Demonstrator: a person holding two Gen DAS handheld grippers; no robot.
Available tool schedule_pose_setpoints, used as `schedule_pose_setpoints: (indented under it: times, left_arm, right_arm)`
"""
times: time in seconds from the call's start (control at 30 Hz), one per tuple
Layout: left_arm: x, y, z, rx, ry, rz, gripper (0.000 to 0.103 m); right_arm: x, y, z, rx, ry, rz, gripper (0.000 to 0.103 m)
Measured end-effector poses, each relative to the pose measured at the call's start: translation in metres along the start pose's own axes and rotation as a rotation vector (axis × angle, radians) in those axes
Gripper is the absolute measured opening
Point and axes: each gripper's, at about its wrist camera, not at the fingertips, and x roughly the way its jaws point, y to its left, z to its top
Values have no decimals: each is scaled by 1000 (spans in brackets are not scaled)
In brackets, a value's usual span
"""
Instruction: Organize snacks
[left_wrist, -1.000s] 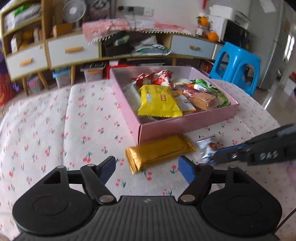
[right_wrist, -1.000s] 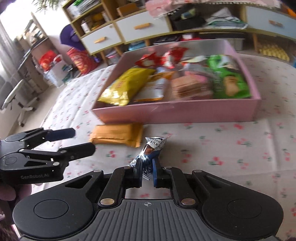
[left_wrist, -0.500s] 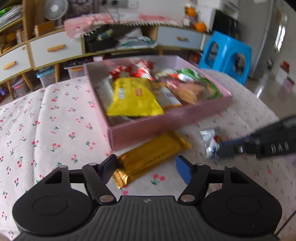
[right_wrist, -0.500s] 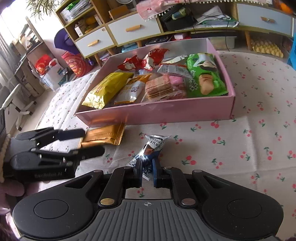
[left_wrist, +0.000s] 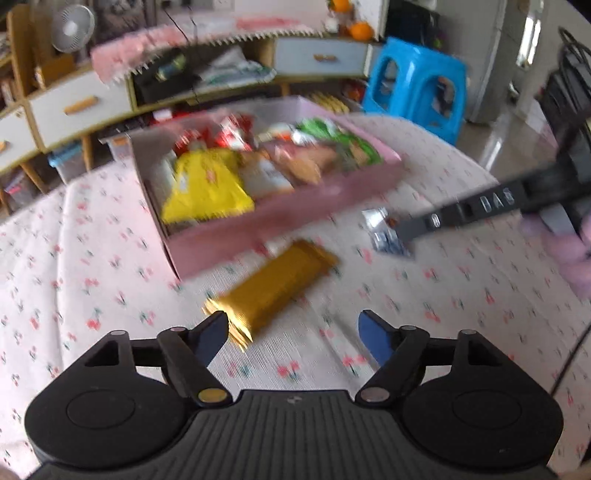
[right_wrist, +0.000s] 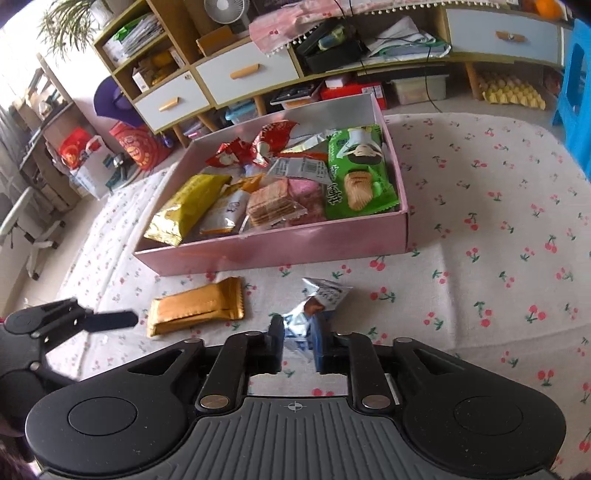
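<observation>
A pink box (left_wrist: 280, 225) (right_wrist: 277, 251) holding several snack packets stands on the cherry-print cloth. In front of it lies a gold bar (left_wrist: 273, 291) (right_wrist: 195, 306). My left gripper (left_wrist: 291, 336) is open and its jaws are opening; the bar's near end lies just inside the left fingertip, untouched. From the right wrist view the left gripper (right_wrist: 110, 319) hovers left of the bar. A small silver-blue chocolate wrapper (right_wrist: 321, 299) (left_wrist: 384, 232) rests on the cloth. My right gripper (right_wrist: 299, 343) (left_wrist: 402, 229) has its jaws opening, with the wrapper's tail loose between them.
A blue plastic stool (left_wrist: 417, 81) stands beyond the table's far right corner. A low cabinet with white drawers (right_wrist: 243, 74) runs along the back wall. Bare cloth (right_wrist: 498, 240) spreads to the right of the box.
My right jaws have parted around the wrapper they were pinching. My left gripper has swung toward the gold bar, whose near end now lies by the left fingertip, and the jaws stand wider.
</observation>
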Motion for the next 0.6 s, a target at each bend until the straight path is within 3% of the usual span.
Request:
schedule_pose_setpoints:
  times: [0.07, 0.23, 0.4, 0.6]
  left_arm:
    - [4, 1, 4, -2, -11, 12, 75]
    - [32, -3, 13, 43, 16, 62, 67]
    - [39, -5, 13, 57, 33, 111, 63]
    - [28, -1, 11, -2, 66, 133, 44]
  right_arm:
    - [2, 3, 1, 3, 5, 5, 25]
    - [14, 8, 0, 8, 21, -19, 44]
    - [25, 12, -4, -35, 10, -53, 45]
    - [24, 19, -9, -144, -9, -120, 45]
